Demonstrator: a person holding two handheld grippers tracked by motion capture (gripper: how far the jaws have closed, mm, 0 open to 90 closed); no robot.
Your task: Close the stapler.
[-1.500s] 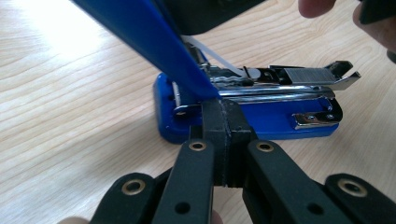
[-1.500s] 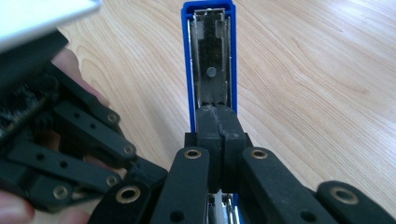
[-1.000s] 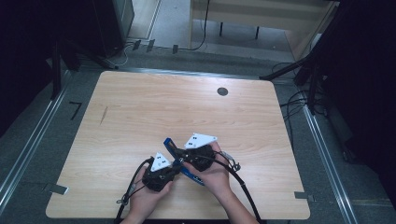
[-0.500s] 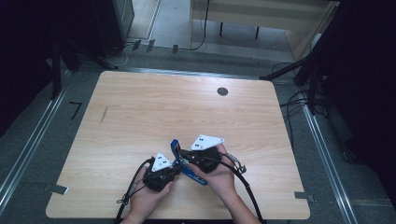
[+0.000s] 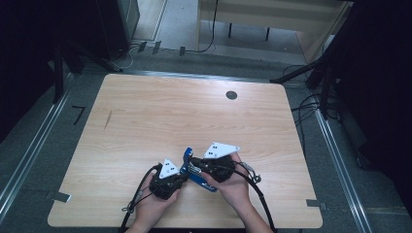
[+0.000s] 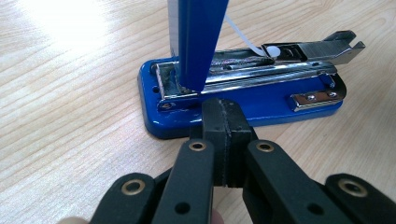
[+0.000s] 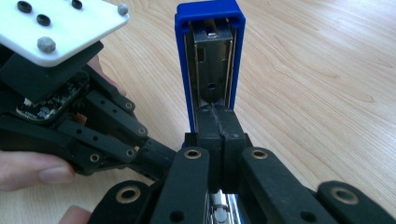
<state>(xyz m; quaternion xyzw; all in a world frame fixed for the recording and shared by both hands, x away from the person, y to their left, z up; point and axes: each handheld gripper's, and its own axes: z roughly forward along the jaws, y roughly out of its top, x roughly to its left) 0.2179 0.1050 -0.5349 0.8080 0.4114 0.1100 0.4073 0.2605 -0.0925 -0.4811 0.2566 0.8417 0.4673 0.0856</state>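
Near table (image 5: 145, 116) front edge: both hand-held grippers (image 5: 180, 171) (image 5: 193, 165) closed, empty, flanking opened blue stapler (image 5: 187, 158).

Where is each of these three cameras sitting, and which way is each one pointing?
High view: above the person's side, looking forward and down on the wooden table; both hands, left gripper and right gripper show.
Left gripper view: rides the left gripper, looking along its shut jaws at the opened blue stapler.
Right gripper view: rides the right gripper, facing the stapler's raised blue lid; the other gripper and fingers show at the picture's left.
Shared: every view shows the stapler and table.
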